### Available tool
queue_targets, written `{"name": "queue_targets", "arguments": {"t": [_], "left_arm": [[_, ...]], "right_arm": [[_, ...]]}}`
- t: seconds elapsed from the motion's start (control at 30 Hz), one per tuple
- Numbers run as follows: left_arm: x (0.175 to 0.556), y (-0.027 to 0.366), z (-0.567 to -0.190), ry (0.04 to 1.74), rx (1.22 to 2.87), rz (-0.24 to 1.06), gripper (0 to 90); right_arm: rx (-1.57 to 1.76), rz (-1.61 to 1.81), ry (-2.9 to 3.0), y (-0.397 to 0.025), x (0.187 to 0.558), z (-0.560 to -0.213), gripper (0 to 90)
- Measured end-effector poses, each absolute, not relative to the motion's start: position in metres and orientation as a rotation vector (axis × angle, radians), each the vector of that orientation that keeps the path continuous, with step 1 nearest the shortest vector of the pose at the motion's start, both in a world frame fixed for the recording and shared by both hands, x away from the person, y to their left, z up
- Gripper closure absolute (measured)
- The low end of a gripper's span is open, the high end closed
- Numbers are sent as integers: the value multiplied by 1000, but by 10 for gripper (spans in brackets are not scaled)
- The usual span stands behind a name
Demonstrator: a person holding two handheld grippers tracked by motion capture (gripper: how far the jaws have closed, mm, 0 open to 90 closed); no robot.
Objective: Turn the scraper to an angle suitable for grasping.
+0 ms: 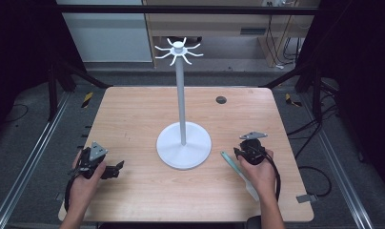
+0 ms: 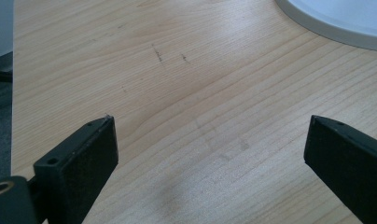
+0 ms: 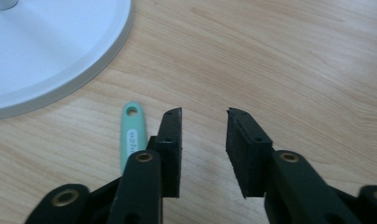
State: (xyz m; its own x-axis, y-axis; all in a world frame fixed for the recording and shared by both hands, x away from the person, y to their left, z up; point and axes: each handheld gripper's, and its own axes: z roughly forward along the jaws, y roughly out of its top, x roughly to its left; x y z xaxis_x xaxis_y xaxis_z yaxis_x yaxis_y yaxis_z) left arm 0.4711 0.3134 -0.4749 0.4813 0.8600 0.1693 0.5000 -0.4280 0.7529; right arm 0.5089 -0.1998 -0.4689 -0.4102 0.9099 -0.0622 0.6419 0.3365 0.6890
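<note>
A white stand [image 1: 181,95] with hooked arms at its top rises from a round base [image 1: 184,145] at the table's middle. A mint-handled spatula [image 1: 239,174] lies flat right of the base, its handle end [image 3: 132,130] with a hanging hole pointing toward the base. My right gripper [image 1: 245,151] sits just right of that handle, open, with bare wood between its jaws [image 3: 204,116]. My left gripper [image 1: 115,168] rests at the table's front left, open wide over bare wood [image 2: 210,126], with the base's rim [image 2: 336,28] at the upper right.
The wooden table [image 1: 133,109] has a dark cable grommet [image 1: 221,99] at the back right. Metal rails and cables lie on the floor on both sides. A metal clip [image 1: 307,197] sits at the front right corner.
</note>
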Motion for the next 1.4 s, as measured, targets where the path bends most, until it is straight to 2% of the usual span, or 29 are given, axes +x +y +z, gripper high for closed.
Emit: {"name": "queue_targets", "arguments": {"t": [0.27, 0.37, 1.4], "left_arm": [[471, 313, -475, 1118, 2094, 731, 26], [471, 313, -475, 1118, 2093, 730, 26], [471, 312, -475, 1112, 2102, 726, 27]], "right_arm": [[1336, 785, 2243, -189, 508, -472, 871], [1340, 774, 2259, -185, 509, -473, 894], [1385, 788, 2359, -175, 514, -483, 900]]}}
